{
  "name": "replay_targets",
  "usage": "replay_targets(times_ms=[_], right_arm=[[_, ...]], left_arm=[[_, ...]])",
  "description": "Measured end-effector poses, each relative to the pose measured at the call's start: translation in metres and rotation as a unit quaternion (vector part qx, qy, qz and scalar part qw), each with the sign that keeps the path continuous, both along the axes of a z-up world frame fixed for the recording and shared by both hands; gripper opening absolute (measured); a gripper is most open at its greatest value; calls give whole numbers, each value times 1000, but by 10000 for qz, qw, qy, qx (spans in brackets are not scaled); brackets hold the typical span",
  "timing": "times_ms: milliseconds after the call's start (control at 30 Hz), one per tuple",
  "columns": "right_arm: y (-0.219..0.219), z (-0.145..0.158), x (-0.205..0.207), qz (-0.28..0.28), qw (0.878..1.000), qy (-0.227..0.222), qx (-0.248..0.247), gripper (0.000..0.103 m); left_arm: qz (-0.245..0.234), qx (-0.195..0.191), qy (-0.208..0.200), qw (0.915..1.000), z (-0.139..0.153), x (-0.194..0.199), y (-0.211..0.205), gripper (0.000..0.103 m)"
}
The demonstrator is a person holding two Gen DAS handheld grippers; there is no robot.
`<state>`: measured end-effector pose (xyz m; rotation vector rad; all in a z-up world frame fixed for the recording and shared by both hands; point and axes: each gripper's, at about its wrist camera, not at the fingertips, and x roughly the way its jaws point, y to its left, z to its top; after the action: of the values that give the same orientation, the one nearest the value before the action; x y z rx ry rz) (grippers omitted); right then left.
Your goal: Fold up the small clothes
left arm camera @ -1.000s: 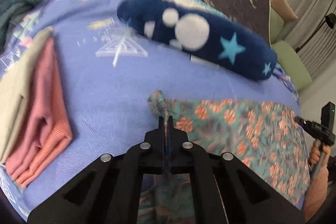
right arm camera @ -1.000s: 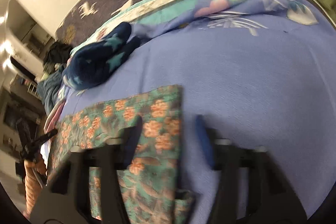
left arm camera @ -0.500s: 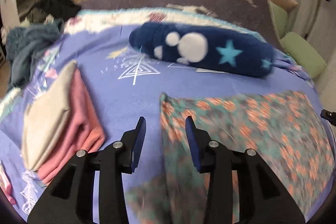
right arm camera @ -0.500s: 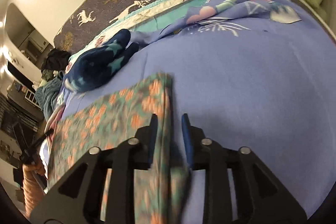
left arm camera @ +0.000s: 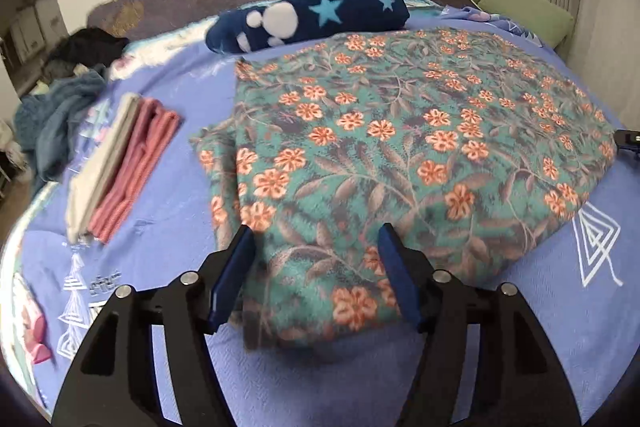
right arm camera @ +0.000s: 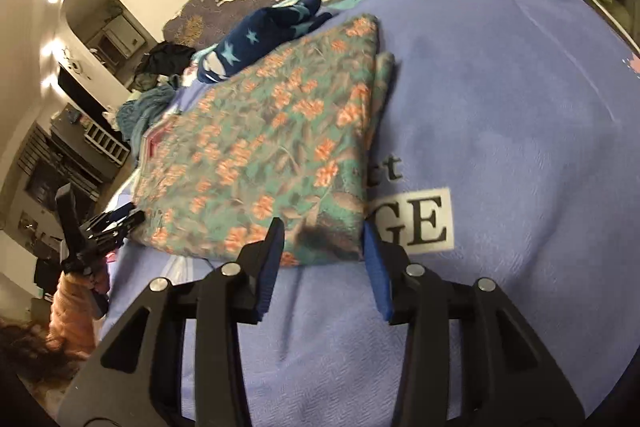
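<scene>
A teal garment with orange flowers (left arm camera: 400, 147) lies folded flat on the blue bedspread (left arm camera: 152, 235). It also shows in the right wrist view (right arm camera: 272, 147). My left gripper (left arm camera: 316, 263) is open and empty, hovering over the garment's near edge. My right gripper (right arm camera: 324, 259) is open and empty at the garment's near corner. The left gripper also shows at the left of the right wrist view (right arm camera: 108, 223).
A stack of folded pink and beige clothes (left arm camera: 116, 163) lies left of the garment. A rolled navy blanket with stars (left arm camera: 308, 15) lies behind it. A heap of dark and teal clothes (left arm camera: 60, 99) sits far left. Green cushions (left arm camera: 524, 11) are at the far right.
My left gripper let go of the garment's corner and opened. Both grippers pulled back toward the near edge. The garment now lies flat with its far part folded over.
</scene>
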<state>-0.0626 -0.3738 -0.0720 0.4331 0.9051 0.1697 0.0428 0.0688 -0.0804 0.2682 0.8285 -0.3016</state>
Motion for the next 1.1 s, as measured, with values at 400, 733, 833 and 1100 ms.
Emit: replay_targets(times_ms=[400, 733, 833, 1100], right_arm=[[-14, 2, -38, -670, 9963, 74, 529, 40], [-18, -16, -3, -975, 9840, 115, 1487, 49], [-26, -17, -3, -1292, 9764, 261, 1713, 13], [-15, 23, -22, -1187, 9908, 12, 648, 9]], left_arm=[[1465, -1416, 436, 9780, 15, -43, 89, 66], [1240, -2465, 805, 9578, -11, -6, 77, 45], [1462, -2999, 926, 9382, -10, 1, 85, 9], [1098, -2942, 792, 9461, 19, -37, 89, 3]])
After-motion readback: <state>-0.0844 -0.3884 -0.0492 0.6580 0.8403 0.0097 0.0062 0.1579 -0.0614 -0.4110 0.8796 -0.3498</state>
